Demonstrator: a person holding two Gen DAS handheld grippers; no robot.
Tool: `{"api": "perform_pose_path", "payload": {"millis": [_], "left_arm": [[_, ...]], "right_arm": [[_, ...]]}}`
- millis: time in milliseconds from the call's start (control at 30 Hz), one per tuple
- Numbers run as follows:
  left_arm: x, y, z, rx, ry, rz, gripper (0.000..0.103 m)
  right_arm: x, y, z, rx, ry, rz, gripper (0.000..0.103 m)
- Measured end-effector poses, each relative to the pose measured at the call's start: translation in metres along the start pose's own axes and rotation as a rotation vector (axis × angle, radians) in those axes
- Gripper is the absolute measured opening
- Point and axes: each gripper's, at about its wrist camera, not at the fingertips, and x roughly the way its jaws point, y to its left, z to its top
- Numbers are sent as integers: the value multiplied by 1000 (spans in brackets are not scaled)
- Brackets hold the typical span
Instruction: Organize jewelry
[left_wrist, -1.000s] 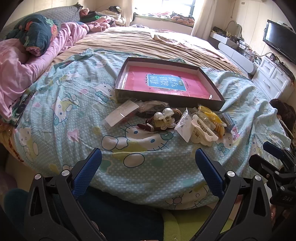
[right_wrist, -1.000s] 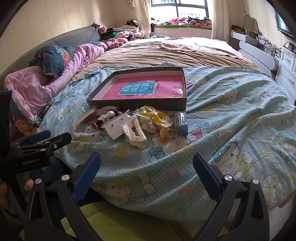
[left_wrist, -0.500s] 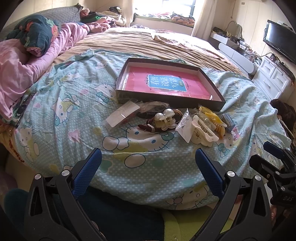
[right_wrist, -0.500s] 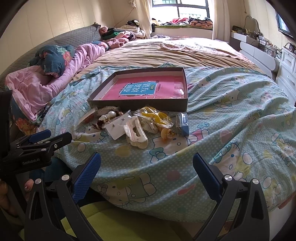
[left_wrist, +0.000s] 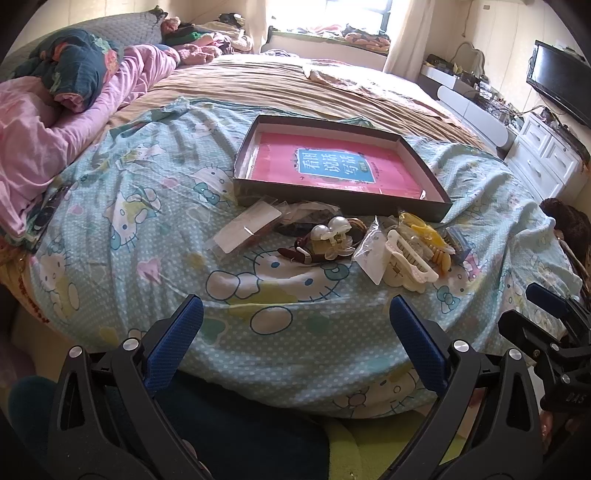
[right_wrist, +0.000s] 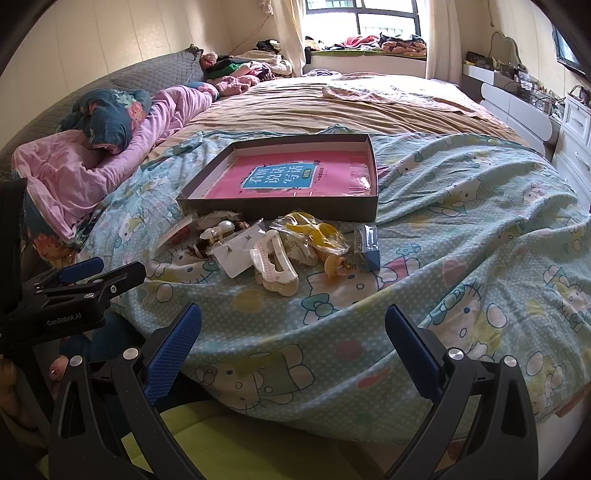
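We see a big bed with a blue cat blanket, pink bedding on the left and white drawers on the right. Our left gripper and right gripper both hang at the bed's edge, jaws spread wide, holding nothing. The dark box holds a pink book. The hair clips and jewelry lie in a pile just in front of it.

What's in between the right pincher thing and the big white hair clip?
Only bare cartoon-cat bedsheet lies between the open right gripper and the white hair clip; the right wrist view shows it.
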Motion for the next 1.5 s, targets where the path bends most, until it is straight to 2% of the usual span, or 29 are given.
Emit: {"api": "perform_pose_path", "payload": {"millis": [767,900,1300,1500], "left_arm": [[3,4,0,-17,6,-8,94],[13,14,3,-34,16,10,94],[48,62,8,-90,80,35,94],[75,72,21,-72,108,65,94]], "right_arm": [[5,0,6,-30,-18,5,99],[10,-8,13,-27,-32,-7,99],[46,-52,34,40,21,-33,99],[62,-68,39,60,33,-26,98]]}}
